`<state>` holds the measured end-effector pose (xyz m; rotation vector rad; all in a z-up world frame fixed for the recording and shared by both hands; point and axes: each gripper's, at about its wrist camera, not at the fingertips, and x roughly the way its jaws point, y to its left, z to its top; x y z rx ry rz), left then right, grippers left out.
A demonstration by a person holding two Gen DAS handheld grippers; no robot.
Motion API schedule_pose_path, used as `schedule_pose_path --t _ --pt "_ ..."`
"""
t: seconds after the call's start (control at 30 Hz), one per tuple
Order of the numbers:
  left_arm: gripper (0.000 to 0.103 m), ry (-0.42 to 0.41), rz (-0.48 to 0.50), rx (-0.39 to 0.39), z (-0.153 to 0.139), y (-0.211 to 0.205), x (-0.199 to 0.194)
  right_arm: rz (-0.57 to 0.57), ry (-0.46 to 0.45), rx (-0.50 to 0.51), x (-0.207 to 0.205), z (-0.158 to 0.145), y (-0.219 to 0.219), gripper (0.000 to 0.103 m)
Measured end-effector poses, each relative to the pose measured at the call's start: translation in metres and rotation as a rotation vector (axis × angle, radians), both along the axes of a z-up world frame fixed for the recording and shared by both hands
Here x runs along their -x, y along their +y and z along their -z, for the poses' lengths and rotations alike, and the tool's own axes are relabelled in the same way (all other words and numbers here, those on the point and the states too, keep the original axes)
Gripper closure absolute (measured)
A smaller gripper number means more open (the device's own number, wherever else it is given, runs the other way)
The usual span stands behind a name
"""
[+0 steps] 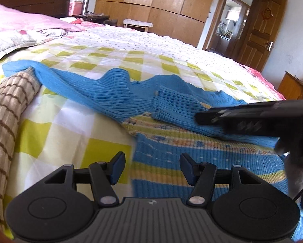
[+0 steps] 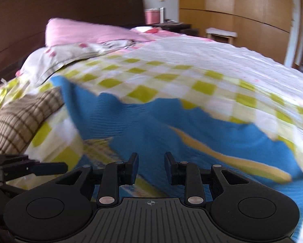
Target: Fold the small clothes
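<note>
**Blue sweater spread on the checked bed, both grippers empty above it**

At the far left of the left wrist view lies a brown-and-beige checked cloth (image 1: 7, 109), bunched at the bed's edge, with the tip of a blue sleeve touching it. The bed is covered by a yellow, green and white checked sheet (image 1: 66, 129), and a pink quilt (image 1: 19, 20) sits near the dark headboard.

The blue ribbed knit sweater with yellow patterned stripes (image 1: 115, 93) stretches across the sheet from that cloth to the right, one cuffed sleeve folded over its striped body.

The left gripper (image 1: 152, 167) hovers over the sweater's left edge with its jaws standing well apart; nothing is between the pads.

The right gripper (image 2: 151, 167) is seen in its own view, which is blurred, above the blue knit; its jaws are parted to a narrower gap and hold nothing. In the left wrist view it reaches in from the right, just over the folded sleeve.

A wooden wardrobe (image 1: 161, 10) stands behind the bed.
</note>
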<state>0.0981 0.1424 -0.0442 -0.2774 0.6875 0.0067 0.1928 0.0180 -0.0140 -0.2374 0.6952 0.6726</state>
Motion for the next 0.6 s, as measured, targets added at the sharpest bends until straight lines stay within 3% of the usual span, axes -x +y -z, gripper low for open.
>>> schedule_pose_path --t 0.2,0.33,0.47,0.6 --pt "0.039 0.005 -0.013 0.008 0.002 0.005 0.0 -0.041 0.014 0.059 -0.004 0.019 0.027 0.073" --pt "0.039 0.011 -0.012 0.012 0.003 0.005 -0.001 -0.054 -0.034 0.109 0.001 0.023 0.036 0.071" --pt "0.039 0.006 -0.015 0.007 0.002 0.006 0.0 -0.027 0.006 0.067 -0.001 0.021 0.035 0.086" --pt "0.039 0.006 -0.027 0.013 0.002 0.01 0.0 -0.059 -0.035 0.061 0.013 0.015 0.033 0.089"
